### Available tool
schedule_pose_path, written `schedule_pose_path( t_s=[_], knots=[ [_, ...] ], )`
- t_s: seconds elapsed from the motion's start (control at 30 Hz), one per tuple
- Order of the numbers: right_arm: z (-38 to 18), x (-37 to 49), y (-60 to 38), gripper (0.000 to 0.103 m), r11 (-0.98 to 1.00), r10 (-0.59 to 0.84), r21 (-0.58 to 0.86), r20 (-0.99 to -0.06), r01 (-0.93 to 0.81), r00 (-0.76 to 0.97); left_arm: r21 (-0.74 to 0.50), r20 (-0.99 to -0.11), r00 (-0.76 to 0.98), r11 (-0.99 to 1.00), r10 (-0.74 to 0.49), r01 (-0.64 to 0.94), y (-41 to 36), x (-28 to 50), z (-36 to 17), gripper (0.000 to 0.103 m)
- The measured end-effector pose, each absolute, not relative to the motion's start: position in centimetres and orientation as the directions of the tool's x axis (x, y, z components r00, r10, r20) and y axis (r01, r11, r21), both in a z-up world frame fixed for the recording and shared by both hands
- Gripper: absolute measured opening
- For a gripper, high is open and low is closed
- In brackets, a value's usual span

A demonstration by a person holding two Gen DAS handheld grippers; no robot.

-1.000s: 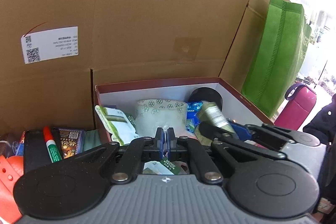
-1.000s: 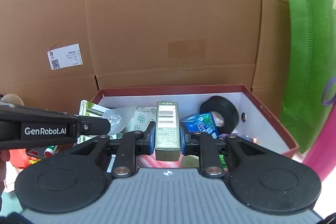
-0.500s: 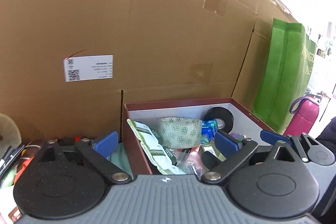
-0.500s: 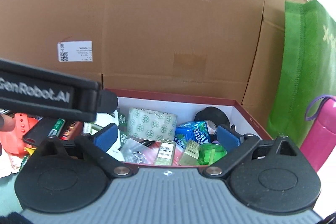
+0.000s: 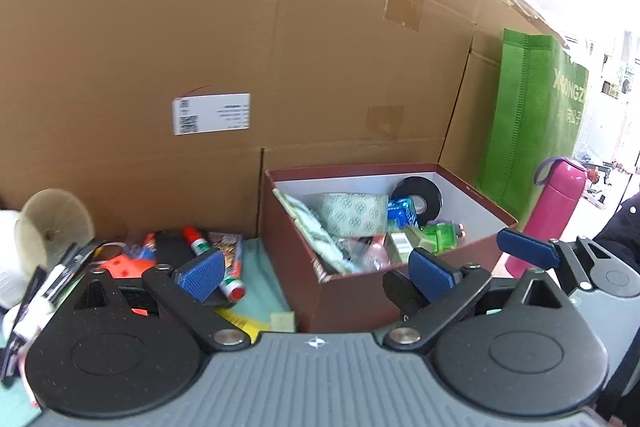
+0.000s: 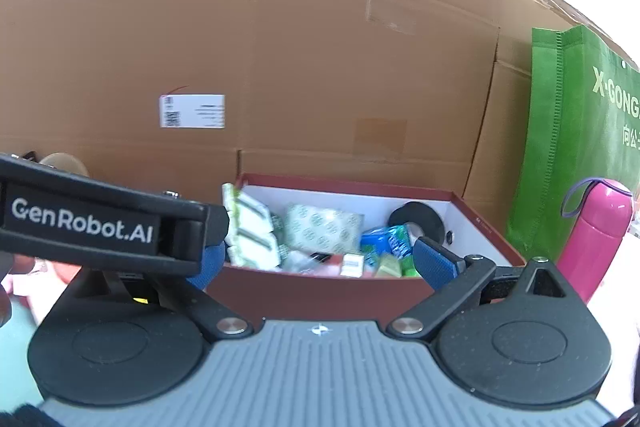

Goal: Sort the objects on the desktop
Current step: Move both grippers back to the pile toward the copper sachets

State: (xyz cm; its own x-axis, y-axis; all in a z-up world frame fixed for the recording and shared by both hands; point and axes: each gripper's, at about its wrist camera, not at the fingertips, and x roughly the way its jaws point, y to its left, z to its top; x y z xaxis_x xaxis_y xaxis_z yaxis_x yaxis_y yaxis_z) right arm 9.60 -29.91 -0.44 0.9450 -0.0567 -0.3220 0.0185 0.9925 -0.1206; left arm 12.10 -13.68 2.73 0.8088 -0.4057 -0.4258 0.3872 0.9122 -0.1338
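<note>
A dark red box [image 5: 400, 291] with white inner walls holds sorted items: a green-patterned tape roll [image 5: 354, 217], a black tape roll [image 5: 416, 193], a blue pack [image 5: 402, 213] and a small gold box [image 5: 400, 241]. It also shows in the right wrist view [image 6: 320, 293]. My left gripper [image 5: 316, 273] is open and empty, held back in front of the box. My right gripper [image 6: 320, 261] is open and empty, also in front of the box. Loose items lie left of the box: a red-and-green glue stick [image 5: 212, 259] and an orange object [image 5: 124, 265].
Tall cardboard cartons [image 5: 240, 47] form a wall behind everything. A green fabric bag [image 5: 532, 115] and a pink bottle [image 5: 554, 211] stand right of the box. A pale cone-shaped object [image 5: 52, 223] sits far left. The left gripper's body [image 6: 100, 223] crosses the right wrist view.
The right gripper let go of the gold box, which now lies in the red box. Both grippers opened and pulled back from the box.
</note>
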Motion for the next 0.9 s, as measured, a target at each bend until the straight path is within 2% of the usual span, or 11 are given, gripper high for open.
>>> schedule_pose_path(
  t_s=[0.27, 0.5, 0.67, 0.73, 0.77, 0.8, 0.87, 0.9],
  knots=[
    [-1.6, 6.1, -25.7, 0.098, 0.992, 0.048, -0.096, -0.339, -0.086, 0.94, -0.213, -0.427, 0.812, 0.917, -0.397, 0.336, -7.5, 8.1, 0.7, 0.101],
    [-3.8, 5.3, -20.3, 0.098, 0.967, 0.164, -0.112, -0.407, -0.227, 0.899, -0.271, -0.48, 0.813, 0.937, -0.33, 0.221, -1.9, 7.1, -1.9, 0.098],
    [-5.6, 5.0, -16.6, 0.098, 0.941, 0.219, -0.139, -0.446, -0.309, 0.868, -0.295, -0.488, 0.807, 0.933, -0.332, 0.206, 0.7, 7.3, -2.9, 0.093],
    [-6.2, 5.1, -15.4, 0.098, 0.934, 0.228, -0.145, -0.462, -0.326, 0.857, -0.289, -0.485, 0.809, 0.934, -0.333, 0.211, 1.1, 7.5, -3.1, 0.09],
    [-6.4, 5.2, -15.0, 0.098, 0.934, 0.226, -0.146, -0.466, -0.327, 0.855, -0.286, -0.484, 0.807, 0.933, -0.338, 0.219, 1.2, 7.6, -3.2, 0.083],
    [-6.7, 5.3, -14.6, 0.098, 0.935, 0.222, -0.146, -0.466, -0.322, 0.857, -0.286, -0.486, 0.801, 0.93, -0.349, 0.231, 1.3, 7.8, -3.3, 0.072],
    [-6.9, 5.9, -14.0, 0.096, 0.938, 0.208, -0.151, -0.471, -0.311, 0.857, -0.304, -0.494, 0.784, 0.92, -0.375, 0.249, 1.4, 8.3, -3.4, 0.062],
    [-6.9, 6.2, -13.8, 0.095, 0.939, 0.206, -0.153, -0.471, -0.309, 0.858, -0.315, -0.492, 0.78, 0.915, -0.386, 0.254, 1.4, 8.6, -3.4, 0.061]
  ],
)
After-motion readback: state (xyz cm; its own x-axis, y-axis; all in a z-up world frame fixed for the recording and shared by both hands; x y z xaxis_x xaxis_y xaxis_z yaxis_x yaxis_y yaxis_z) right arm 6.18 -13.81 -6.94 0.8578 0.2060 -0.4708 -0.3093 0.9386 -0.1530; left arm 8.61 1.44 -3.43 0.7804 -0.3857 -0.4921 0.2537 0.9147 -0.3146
